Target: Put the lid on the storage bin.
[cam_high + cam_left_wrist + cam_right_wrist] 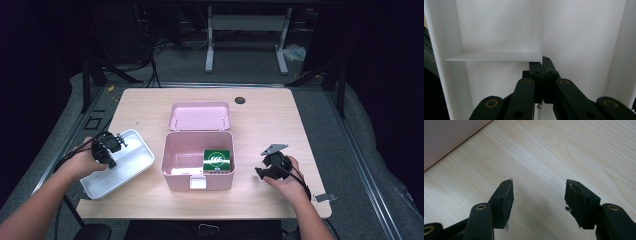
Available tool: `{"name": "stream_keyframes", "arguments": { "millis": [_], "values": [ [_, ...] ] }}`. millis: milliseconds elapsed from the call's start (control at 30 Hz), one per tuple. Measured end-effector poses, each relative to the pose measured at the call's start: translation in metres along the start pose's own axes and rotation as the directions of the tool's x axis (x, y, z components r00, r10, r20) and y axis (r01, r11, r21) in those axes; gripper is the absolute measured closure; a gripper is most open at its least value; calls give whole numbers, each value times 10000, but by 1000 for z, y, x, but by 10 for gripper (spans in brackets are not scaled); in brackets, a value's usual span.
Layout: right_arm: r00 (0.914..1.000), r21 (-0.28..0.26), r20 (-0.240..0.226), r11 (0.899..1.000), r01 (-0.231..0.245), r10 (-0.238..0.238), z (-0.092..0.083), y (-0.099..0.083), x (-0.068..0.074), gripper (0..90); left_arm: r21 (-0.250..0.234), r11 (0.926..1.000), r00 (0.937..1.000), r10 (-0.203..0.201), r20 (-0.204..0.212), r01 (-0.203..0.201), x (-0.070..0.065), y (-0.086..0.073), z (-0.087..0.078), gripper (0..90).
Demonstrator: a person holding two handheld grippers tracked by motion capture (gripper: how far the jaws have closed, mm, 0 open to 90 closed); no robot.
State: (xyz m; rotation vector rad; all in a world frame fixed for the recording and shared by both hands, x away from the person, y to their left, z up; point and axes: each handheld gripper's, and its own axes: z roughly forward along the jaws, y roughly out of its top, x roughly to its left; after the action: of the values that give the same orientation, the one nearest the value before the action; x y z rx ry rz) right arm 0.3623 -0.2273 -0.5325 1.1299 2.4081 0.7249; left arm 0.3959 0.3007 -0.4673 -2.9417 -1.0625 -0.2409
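We have the left gripper (542, 75) clenched tight on the thin inner wall of the white tray (499, 32), where a short cross divider meets it. In the left gripper view the jaws pinch that wall's edge between the pads, with tray compartments spreading out ahead of them and to both sides. From the high view, the left gripper (111, 150) sits over the white tray (135, 165), which stands tipped up at the left edge of the worktop (270, 115).

Over on our right, the right gripper (537, 195) is released, its jaws standing apart with bare wood between them and nothing held. The pink box (197, 160), lid open, sits off to the side of these jaws, its wall just showing at a corner of the right gripper view, and a green packet (217, 160) rests inside it.
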Motion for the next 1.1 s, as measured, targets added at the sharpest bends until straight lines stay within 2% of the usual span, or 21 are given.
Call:
{"name": "stream_keyframes", "arguments": {
  "millis": [200,533,633,767,933,1100],
  "values": [
    [10000,17,18,10000,19,-19,0,0,0,398,19,9999,9996,-139,-253,140,2,-1,-10,892],
    [10000,13,40,10000,14,-14,1,0,0,398,66,9999,9991,-140,-390,142,7,-1,-27,893],
    [10000,17,33,10000,16,-16,0,0,0,398,67,9999,9988,-84,-489,87,8,0,-35,893],
    [10000,17,36,10000,16,-16,0,0,0,398,-9,9998,9983,-198,-552,198,9,3,-49,893],
    [10000,4,43,10000,-17,17,0,0,0,399,-103,9999,9977,-42,-677,35,8,9,-69,892],
    [10000,-17,63,10000,8,-8,0,0,-1,399,-126,9993,9957,333,-868,-345,0,22,-86,893]
  ]
}}
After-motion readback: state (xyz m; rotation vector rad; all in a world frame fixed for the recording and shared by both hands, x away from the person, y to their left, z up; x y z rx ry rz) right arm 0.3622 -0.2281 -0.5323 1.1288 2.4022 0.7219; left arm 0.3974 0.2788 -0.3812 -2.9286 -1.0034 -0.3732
